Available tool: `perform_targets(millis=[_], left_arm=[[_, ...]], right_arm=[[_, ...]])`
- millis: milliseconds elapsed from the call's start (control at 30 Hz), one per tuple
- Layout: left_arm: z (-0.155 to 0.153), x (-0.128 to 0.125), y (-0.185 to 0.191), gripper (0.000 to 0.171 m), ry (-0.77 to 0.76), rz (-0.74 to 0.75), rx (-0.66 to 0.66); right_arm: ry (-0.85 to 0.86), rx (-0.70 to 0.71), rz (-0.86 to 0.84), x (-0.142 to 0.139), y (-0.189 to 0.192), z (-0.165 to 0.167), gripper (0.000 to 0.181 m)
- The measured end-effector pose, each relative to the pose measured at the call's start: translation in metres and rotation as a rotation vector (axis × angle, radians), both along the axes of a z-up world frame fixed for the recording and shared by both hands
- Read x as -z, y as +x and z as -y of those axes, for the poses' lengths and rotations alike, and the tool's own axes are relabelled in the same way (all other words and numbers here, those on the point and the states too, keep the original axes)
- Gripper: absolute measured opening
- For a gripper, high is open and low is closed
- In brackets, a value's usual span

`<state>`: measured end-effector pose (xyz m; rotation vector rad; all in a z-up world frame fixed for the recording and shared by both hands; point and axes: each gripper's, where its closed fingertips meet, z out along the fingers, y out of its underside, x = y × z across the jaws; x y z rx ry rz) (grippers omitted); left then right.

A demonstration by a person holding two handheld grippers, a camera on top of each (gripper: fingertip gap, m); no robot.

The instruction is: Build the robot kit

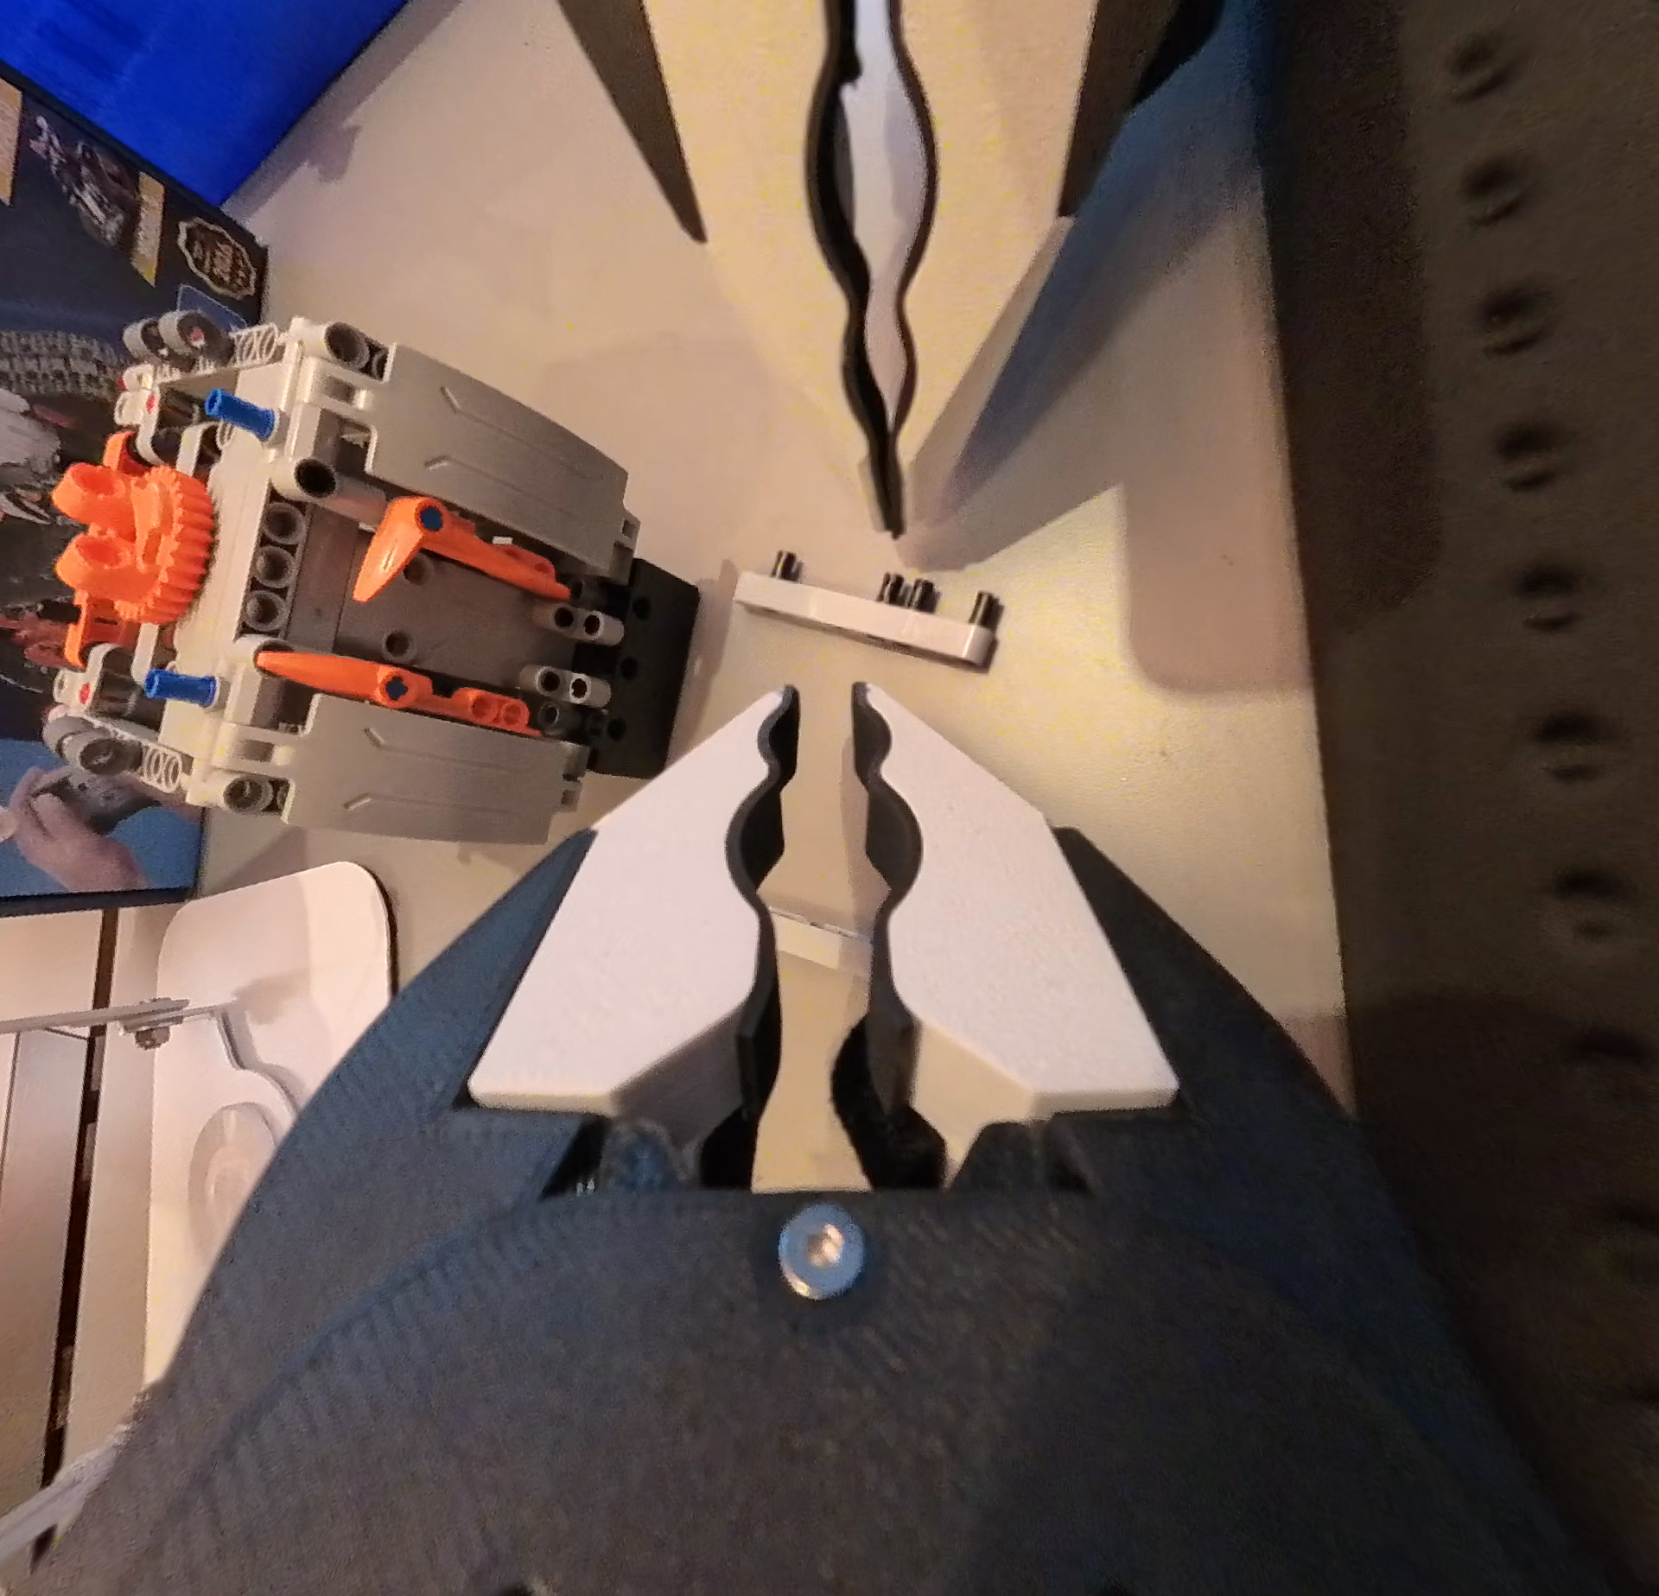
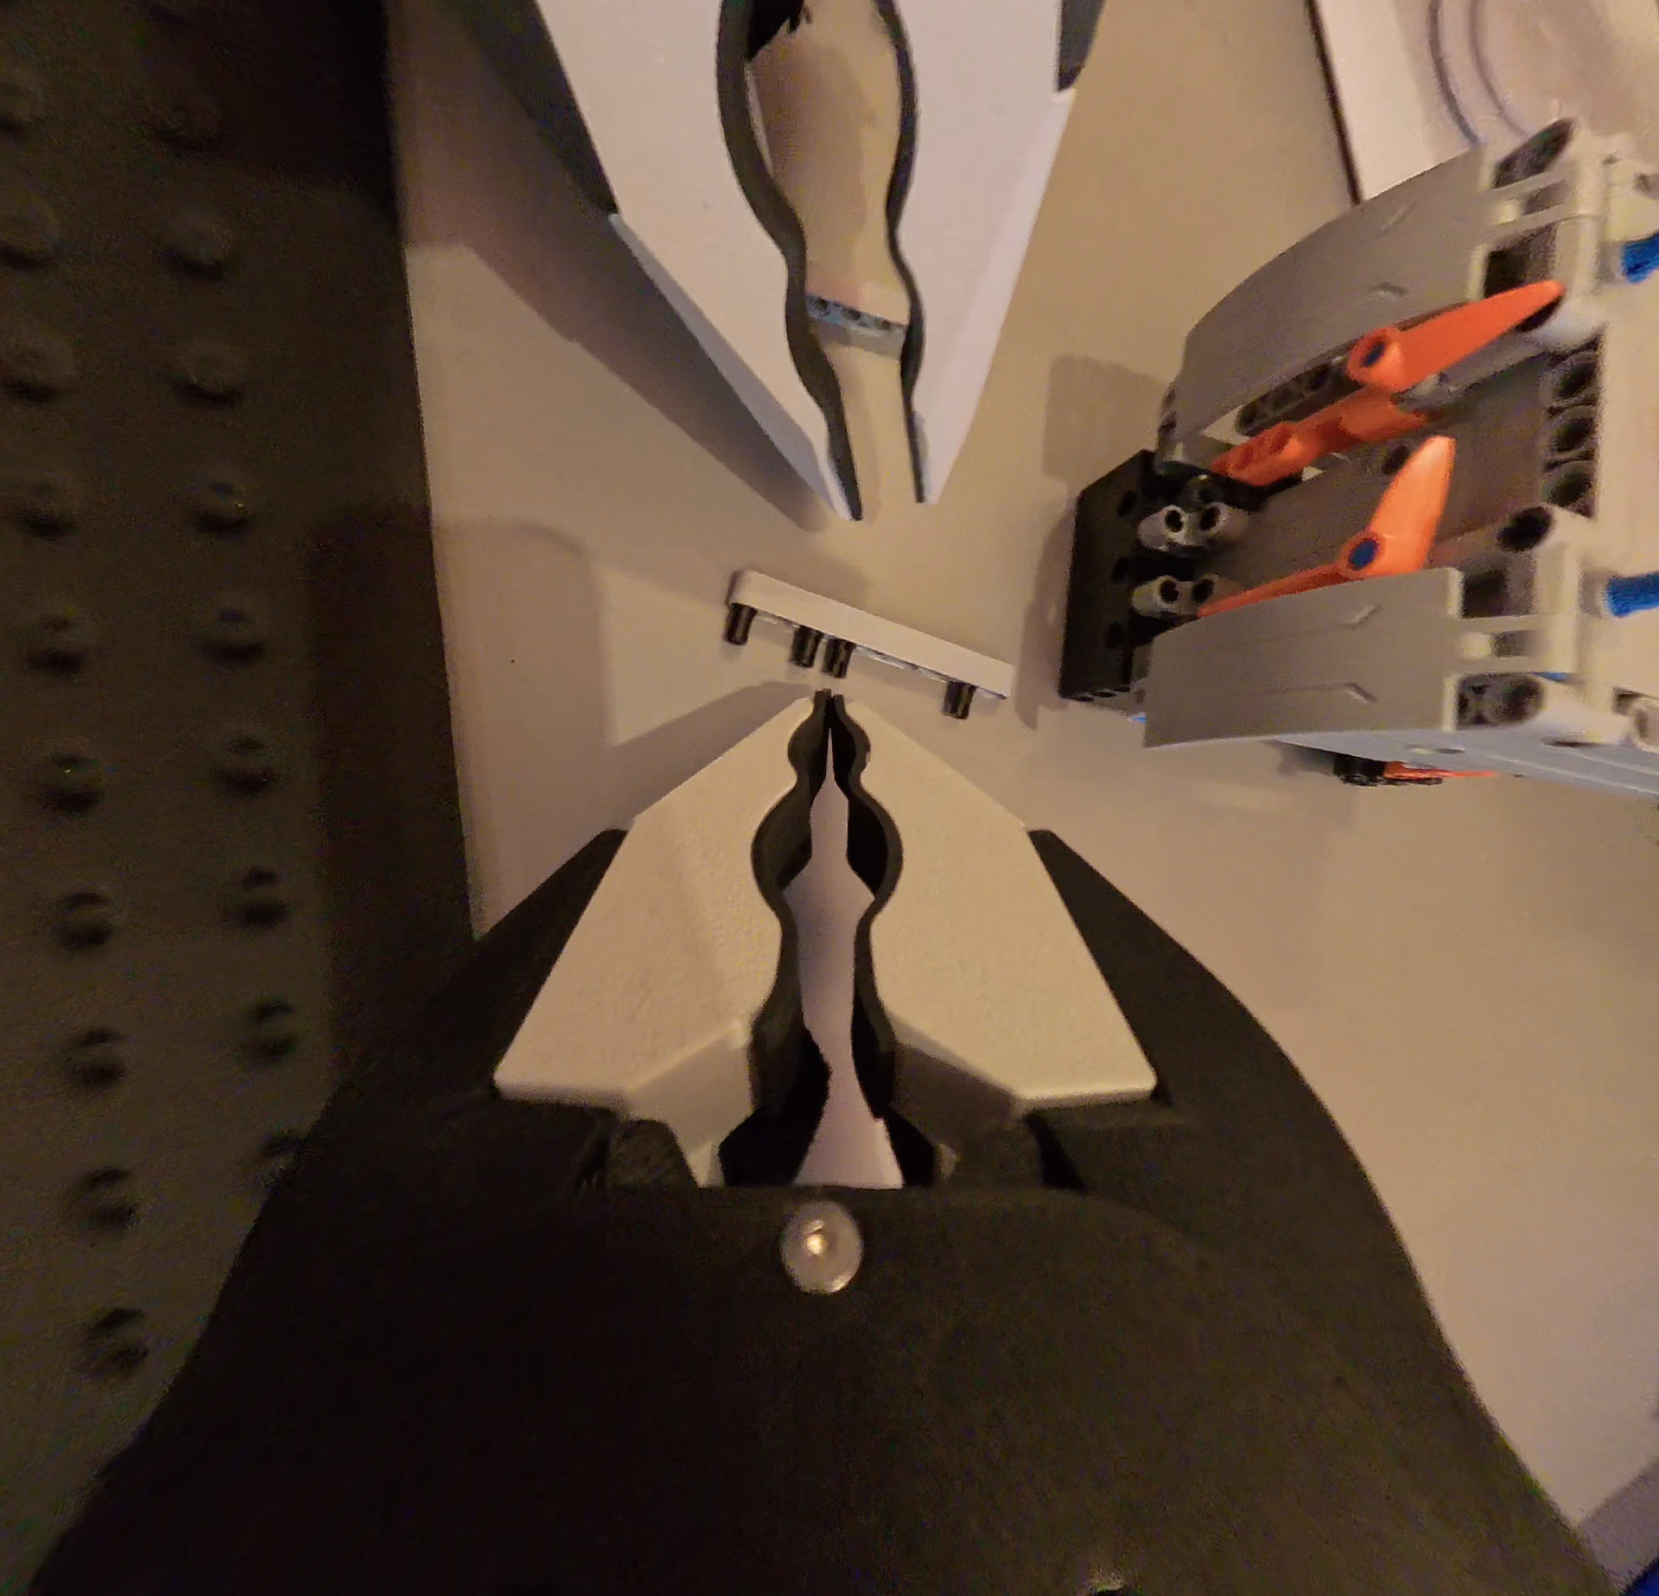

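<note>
A white beam point(image 1: 866, 615) with several black pins lies on the pale table, between my two grippers. My left gripper point(image 1: 826, 695) is open, its tips a short way from the beam's smooth side, with nothing between them. A small pale strip point(image 1: 815, 935) spans the gap farther back; I cannot tell what it is. My right gripper point(image 2: 828, 700) is shut, its tips meeting just short of the pins of the beam point(image 2: 871, 628). It also shows in the left wrist view point(image 1: 889, 511), and the left gripper in the right wrist view point(image 2: 889, 502). A grey, white and orange brick model point(image 1: 386, 601) stands beside the beam's end.
A dark studded baseplate point(image 1: 1481, 565) lies along one side of the table and shows in the right wrist view point(image 2: 179, 565). A printed box point(image 1: 81, 493), a blue thing point(image 1: 144, 36) and a white moulded tray point(image 1: 269, 996) lie beyond the model point(image 2: 1364, 556). The left gripper's tips are roughly 4 cm from the right gripper's.
</note>
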<state>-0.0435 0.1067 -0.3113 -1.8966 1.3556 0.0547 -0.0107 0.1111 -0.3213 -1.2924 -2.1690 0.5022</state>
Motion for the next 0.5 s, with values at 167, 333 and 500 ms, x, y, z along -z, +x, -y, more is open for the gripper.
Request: perform_targets(millis=[167, 333, 500], left_arm=[[0.000, 0.002, -0.003, 0.010, -0.042, 0.020, -0.013], [-0.001, 0.004, -0.003, 0.010, -0.082, 0.055, -0.033], [-0.001, 0.004, -0.002, 0.010, -0.122, 0.093, -0.042]], right_arm=[[-0.098, 0.010, -0.074, -0.016, -0.002, 0.005, 0.000], [-0.198, 0.133, -0.088, -0.018, 0.003, -0.016, 0.009], [-0.267, 0.160, -0.066, -0.014, 0.001, -0.015, 0.015]])
